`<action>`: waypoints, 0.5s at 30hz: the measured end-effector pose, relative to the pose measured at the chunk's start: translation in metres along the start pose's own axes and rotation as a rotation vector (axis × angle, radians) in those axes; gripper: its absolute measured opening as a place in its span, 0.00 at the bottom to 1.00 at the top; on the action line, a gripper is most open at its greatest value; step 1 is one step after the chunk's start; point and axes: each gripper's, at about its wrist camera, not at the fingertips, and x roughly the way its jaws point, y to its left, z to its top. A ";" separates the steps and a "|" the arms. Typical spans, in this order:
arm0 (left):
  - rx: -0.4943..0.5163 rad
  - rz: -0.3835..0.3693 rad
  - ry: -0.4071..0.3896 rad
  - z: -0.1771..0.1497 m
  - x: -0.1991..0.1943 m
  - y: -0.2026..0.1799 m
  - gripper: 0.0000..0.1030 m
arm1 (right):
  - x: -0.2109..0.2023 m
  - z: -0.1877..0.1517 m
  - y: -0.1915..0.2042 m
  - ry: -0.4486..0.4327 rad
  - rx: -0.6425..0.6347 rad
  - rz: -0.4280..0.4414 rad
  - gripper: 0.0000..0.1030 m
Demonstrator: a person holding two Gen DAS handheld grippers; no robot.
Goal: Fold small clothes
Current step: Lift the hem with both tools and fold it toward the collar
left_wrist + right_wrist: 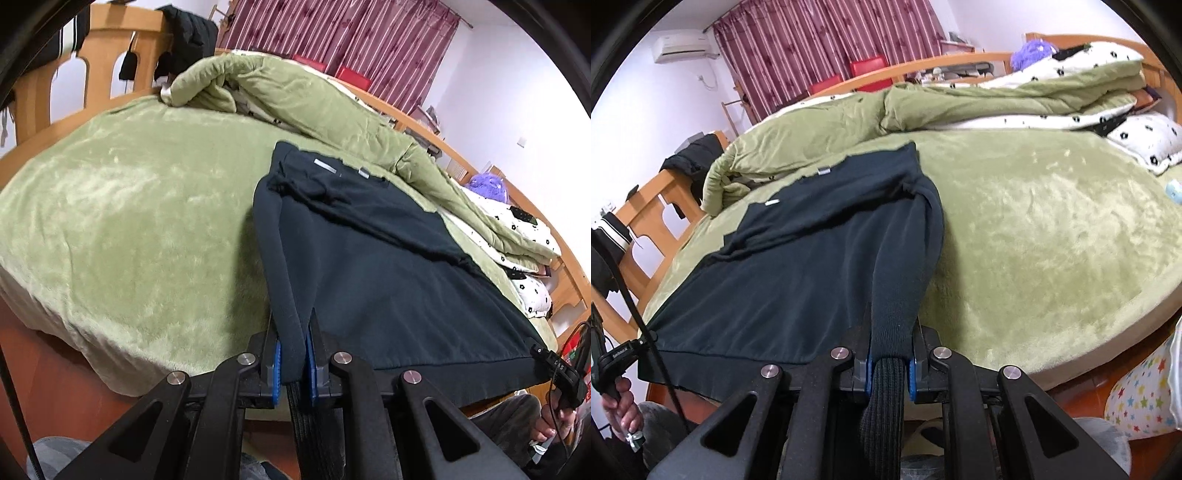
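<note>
The dark sweatshirt (388,280) lies spread on the green blanket (122,236) that covers the bed, and I place everything against that blanket. Both sleeves appear already folded in over the body, so the side folds look done; what seems left is the fold along the length, bringing the ribbed hem up toward the collar, and perhaps one more halving after that.

At the left, the left gripper (293,363) sits at the blanket's near edge, its blue pads (276,363) clamped on the sweatshirt's left hem corner. The cloth runs from the jaws up over the blanket toward the rumpled green quilt (295,96) at the far side, and the ribbed band hangs below the pads.

Across the garment, the hem stretches taut above the near edge of the blanket between the two tools. The collar end, with its small pale labels, rests flat on the blanket close to the quilt.

At the right, the right gripper (889,369) is likewise closed tight on the hem's right corner (892,332), off the blanket's near edge, with open blanket beyond it.
</note>
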 end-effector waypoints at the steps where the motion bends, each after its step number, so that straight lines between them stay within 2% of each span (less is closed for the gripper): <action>1: -0.002 0.000 -0.008 0.004 -0.002 -0.003 0.10 | -0.003 0.005 0.002 -0.008 0.001 0.002 0.13; 8: -0.017 0.002 -0.071 0.045 -0.017 -0.015 0.10 | -0.025 0.041 0.015 -0.076 0.011 0.019 0.13; 15: -0.026 0.022 -0.116 0.095 -0.002 -0.033 0.11 | -0.017 0.087 0.019 -0.127 0.059 0.016 0.13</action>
